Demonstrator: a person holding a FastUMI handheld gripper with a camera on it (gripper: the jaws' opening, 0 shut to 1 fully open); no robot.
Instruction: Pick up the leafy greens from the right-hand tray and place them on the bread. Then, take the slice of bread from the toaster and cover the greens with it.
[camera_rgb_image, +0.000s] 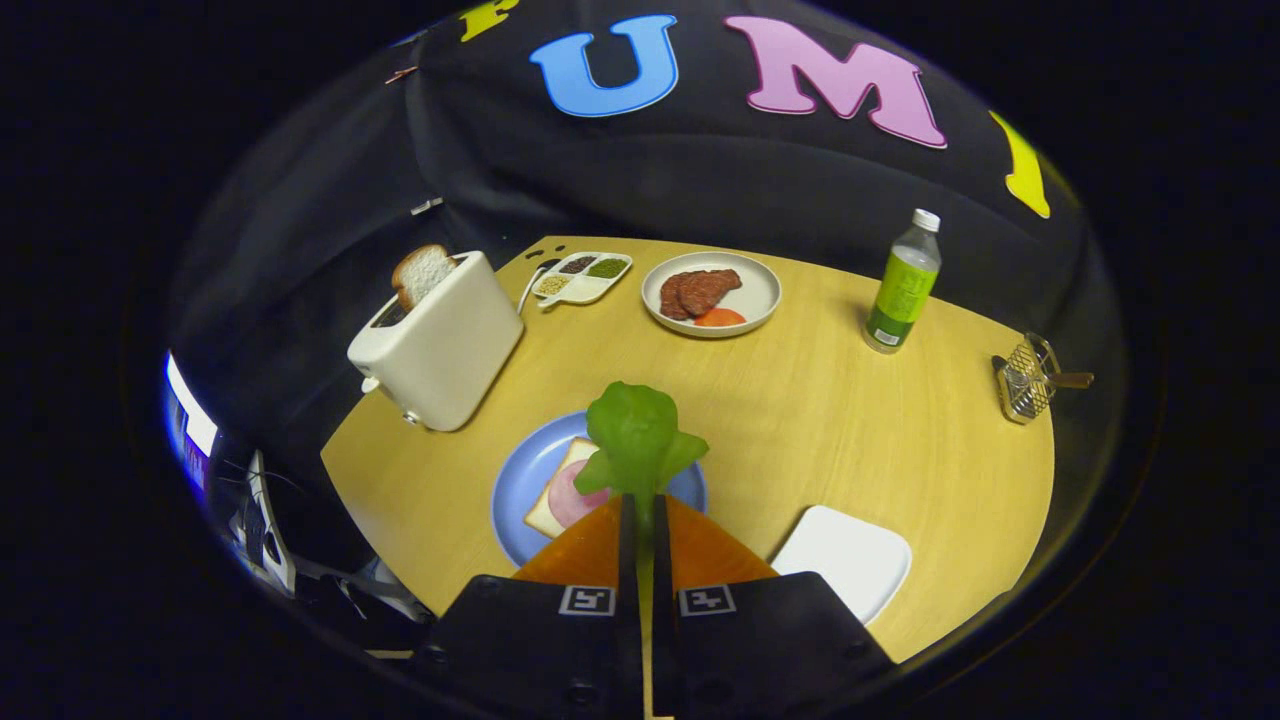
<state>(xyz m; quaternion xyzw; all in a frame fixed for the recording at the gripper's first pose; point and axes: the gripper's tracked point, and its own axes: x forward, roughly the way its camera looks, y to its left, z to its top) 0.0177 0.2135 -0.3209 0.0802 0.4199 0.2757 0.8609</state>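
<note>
The hand-held gripper (641, 510) at the bottom centre of the frame has its orange fingers (590, 550) pressed nearly together, pinching the leafy greens (636, 435) by the stem, the leaves standing up just beyond the tips. The bread (560, 490), topped with a pink slice of ham (572, 497), lies on the blue plate (520, 480) below and slightly left of the greens, so the release looks to call for a short drop leftward. The greens and fingers hide much of that bread. The empty white tray (845, 555) sits lower right. At upper left, the toaster (440, 345) holds the second slice (420, 272), partly sunk in its slot, on the desk (850, 420).
</note>
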